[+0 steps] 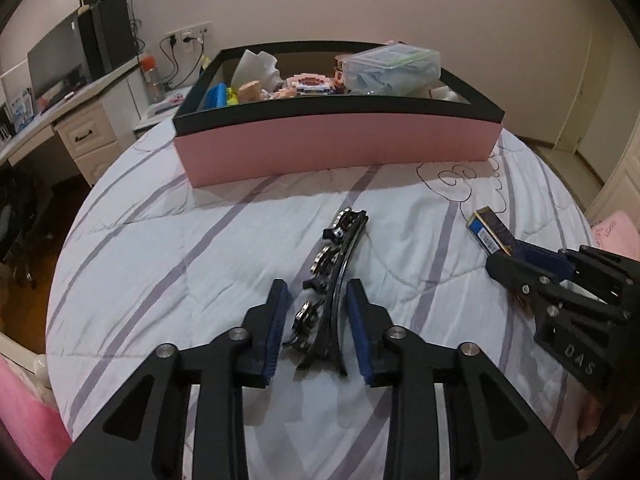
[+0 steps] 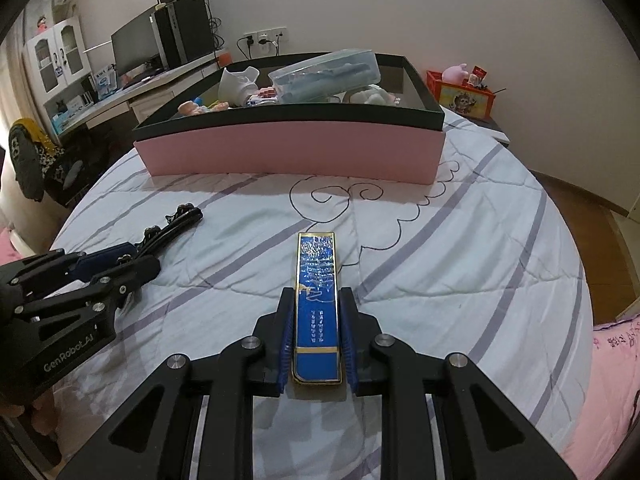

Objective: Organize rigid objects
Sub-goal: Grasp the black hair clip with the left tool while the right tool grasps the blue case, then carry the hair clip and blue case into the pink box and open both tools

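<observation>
A long black hair clip set with shiny stones lies on the striped white quilt. My left gripper is shut on its near end, with a blue pad on each side. The right wrist view shows the same clip sticking out past the left gripper. My right gripper is shut on a narrow blue box with gold trim, which points away over the quilt. In the left wrist view that blue box and the right gripper are at the right.
A pink box with a black rim stands on the bed's far side, holding a clear plastic container and several small items. A desk with a monitor is at the left. A red crate stands beyond the bed's right corner.
</observation>
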A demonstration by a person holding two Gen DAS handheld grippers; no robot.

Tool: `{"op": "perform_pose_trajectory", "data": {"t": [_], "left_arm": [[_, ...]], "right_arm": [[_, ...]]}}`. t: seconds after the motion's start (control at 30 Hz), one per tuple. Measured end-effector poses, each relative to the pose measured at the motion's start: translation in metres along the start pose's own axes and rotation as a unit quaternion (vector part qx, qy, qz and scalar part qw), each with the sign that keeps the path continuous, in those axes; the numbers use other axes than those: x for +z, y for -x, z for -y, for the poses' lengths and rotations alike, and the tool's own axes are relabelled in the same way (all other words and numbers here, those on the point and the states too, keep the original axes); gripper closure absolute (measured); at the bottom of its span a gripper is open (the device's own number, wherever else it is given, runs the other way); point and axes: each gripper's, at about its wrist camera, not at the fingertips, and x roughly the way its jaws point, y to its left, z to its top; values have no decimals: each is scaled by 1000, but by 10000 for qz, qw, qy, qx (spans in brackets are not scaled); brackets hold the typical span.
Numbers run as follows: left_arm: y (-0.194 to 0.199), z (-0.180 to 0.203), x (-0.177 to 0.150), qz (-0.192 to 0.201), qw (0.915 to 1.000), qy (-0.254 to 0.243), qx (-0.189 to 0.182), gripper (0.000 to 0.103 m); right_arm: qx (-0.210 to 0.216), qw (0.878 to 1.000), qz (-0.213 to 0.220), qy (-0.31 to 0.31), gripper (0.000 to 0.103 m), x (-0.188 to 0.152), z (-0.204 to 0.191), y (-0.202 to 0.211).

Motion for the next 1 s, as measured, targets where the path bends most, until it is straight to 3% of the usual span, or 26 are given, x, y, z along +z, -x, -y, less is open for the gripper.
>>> {"op": "perform_pose_trajectory", "data": {"t": [0.17,0.23,0.63,0.73,1.0], "left_arm": [[-6,10,4,49,9996,-211,160,68],[-3,14,3,101,9993,-308,161,84],[25,22,-7,410,9984,-334,207,84],[41,23,-9,643,9969,-296,345,84],[94,17,-5,1346,9907,-91,159,84]], "right_arm": [[-168,9998,-13,130,82,2,-6,-2],[-217,9996,-13,198,82,3,-8,-3],[146,9990,390,-176,82,-5,1,19],[258,9977,547,-317,82,-7,2,28],[375,9923,1130,-336,82,-4,-8,69]]}}
